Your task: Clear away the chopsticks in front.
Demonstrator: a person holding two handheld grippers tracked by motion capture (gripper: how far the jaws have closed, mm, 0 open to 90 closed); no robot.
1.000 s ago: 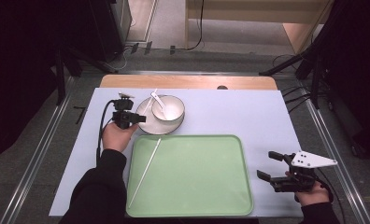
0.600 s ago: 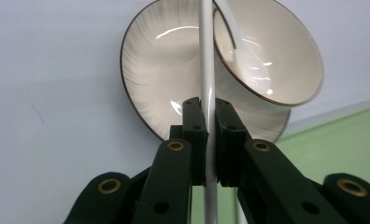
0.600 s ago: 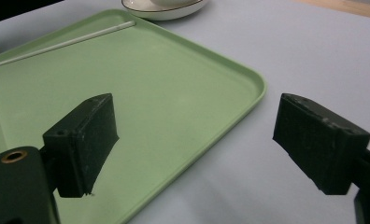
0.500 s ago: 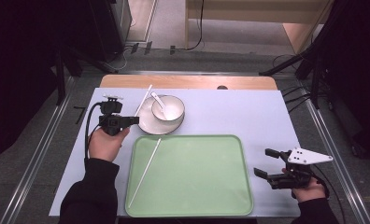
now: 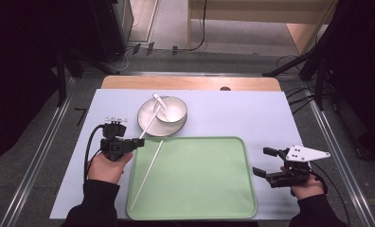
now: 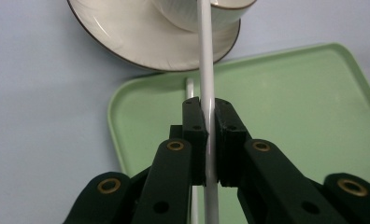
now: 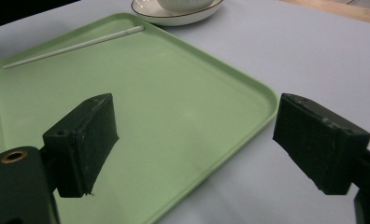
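My left gripper (image 5: 139,141) is shut on a white chopstick (image 5: 149,124) at the far left corner of the green tray (image 5: 214,189). The stick's far end slants up against the white bowl (image 5: 172,112). In the left gripper view the pads (image 6: 195,121) pinch this chopstick (image 6: 205,70) near its middle. A second chopstick (image 5: 145,177) lies along the tray's left side and is seen too beside the jaws (image 6: 189,86). My right gripper (image 5: 261,161) hovers open at the tray's right edge, jaws wide (image 7: 192,135), nothing between them.
The bowl sits on a dark-rimmed white plate (image 5: 147,126) behind the tray, with a white spoon (image 5: 160,103) in it. A pale blue mat (image 5: 252,113) covers the table, with a wooden strip (image 5: 190,83) along the far edge. Metal rails run down both sides.
My left gripper has drawn back from beside the plate toward the near side, to the tray's corner, carrying the chopstick with it. The right gripper has stayed put.
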